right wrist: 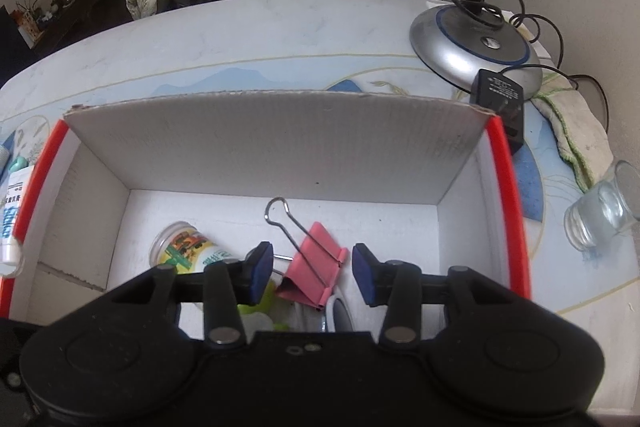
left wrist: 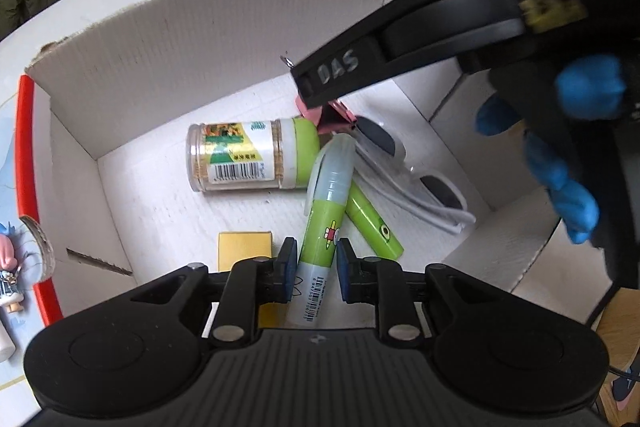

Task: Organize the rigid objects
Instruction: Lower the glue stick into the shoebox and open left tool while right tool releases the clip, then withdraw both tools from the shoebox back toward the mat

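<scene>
A white cardboard box [left wrist: 160,67] with red edges holds a toothpick jar [left wrist: 248,155] on its side, a green marker [left wrist: 326,223], a second green tube [left wrist: 372,223], white sunglasses [left wrist: 416,179], a yellow pad [left wrist: 245,247] and a pink binder clip [right wrist: 314,269]. My left gripper [left wrist: 317,269] hangs over the box with its pads either side of the green marker, a small gap showing. My right gripper [right wrist: 312,275] is open above the binder clip, not touching it. It shows from the side in the left wrist view [left wrist: 320,95]. The box also shows in the right wrist view [right wrist: 280,143].
A lamp base [right wrist: 476,47] with a black adapter [right wrist: 500,95] and cords stands behind the box at right. A glass jar [right wrist: 600,211] and a cloth [right wrist: 576,131] lie to the right. A tube [right wrist: 10,215] and a figurine [left wrist: 10,275] lie left of the box.
</scene>
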Tool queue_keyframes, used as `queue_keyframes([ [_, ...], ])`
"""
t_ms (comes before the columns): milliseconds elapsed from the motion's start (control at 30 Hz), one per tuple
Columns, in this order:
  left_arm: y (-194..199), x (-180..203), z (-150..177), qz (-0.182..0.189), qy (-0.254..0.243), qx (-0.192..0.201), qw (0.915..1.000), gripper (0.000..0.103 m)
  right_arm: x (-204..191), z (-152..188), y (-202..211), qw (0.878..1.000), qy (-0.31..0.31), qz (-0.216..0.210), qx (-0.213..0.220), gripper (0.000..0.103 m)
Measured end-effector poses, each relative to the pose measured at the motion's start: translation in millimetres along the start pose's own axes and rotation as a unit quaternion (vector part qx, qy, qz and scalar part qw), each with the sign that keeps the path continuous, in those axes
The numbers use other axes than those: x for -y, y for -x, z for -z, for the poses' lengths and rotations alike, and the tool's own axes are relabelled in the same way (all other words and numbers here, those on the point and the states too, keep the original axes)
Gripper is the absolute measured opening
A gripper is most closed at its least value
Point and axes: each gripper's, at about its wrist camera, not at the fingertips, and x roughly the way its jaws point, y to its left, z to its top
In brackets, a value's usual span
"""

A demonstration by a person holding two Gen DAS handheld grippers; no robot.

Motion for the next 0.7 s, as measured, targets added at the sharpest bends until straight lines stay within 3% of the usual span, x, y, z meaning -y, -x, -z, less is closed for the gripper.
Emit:
queue_keyframes([
  [300,4,0,5,0.0,0.011,0.007,0.9999,0.021,9,13,22,0.999,-0.027,-0.006,0.019,0.05],
  [700,46,1,23,0.018,0.011,0.065,0.9977,0.021,1,30,62,0.998,-0.027,-0.019,0.049,0.05],
])
